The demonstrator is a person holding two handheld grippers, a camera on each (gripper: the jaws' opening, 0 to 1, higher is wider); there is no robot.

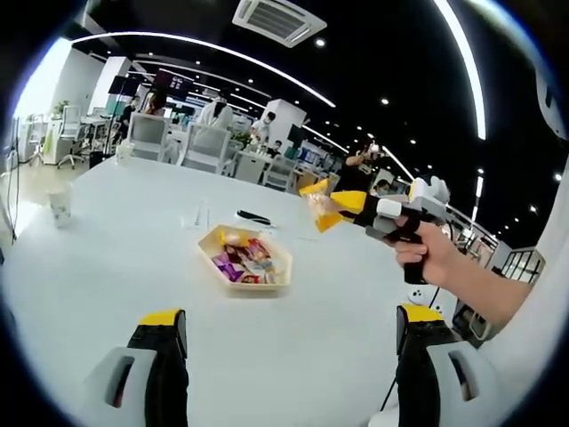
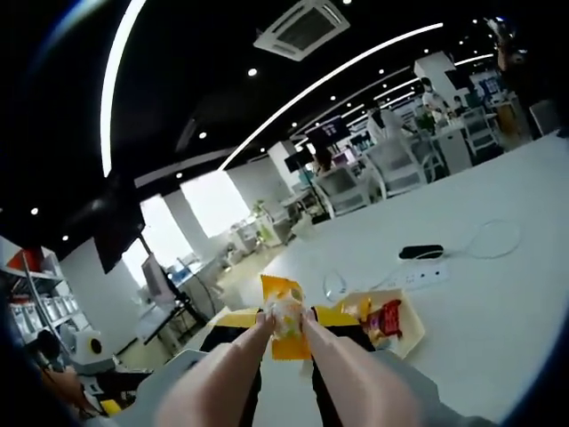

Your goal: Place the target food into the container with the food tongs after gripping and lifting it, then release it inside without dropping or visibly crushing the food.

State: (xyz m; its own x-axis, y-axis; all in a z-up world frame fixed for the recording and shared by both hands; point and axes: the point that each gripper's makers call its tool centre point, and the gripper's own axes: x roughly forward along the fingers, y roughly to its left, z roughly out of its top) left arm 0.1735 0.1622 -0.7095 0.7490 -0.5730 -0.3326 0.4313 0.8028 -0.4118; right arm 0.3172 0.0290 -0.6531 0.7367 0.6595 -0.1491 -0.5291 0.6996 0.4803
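One yellow snack packet (image 2: 285,327), clear-windowed, pinched in tongs (image 2: 286,331)

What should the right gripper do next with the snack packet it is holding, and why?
Probably carry it toward the tray and lower it. In the left gripper view the right gripper holds the yellow snack packet in the air, off to the side of the tray of snacks and well above the table. In the right gripper view the tongs pinch the packet, so releasing now would likely drop it outside.

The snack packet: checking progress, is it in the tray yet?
Not yet. The snack packet is held in the right claw, in the air beside the tray.
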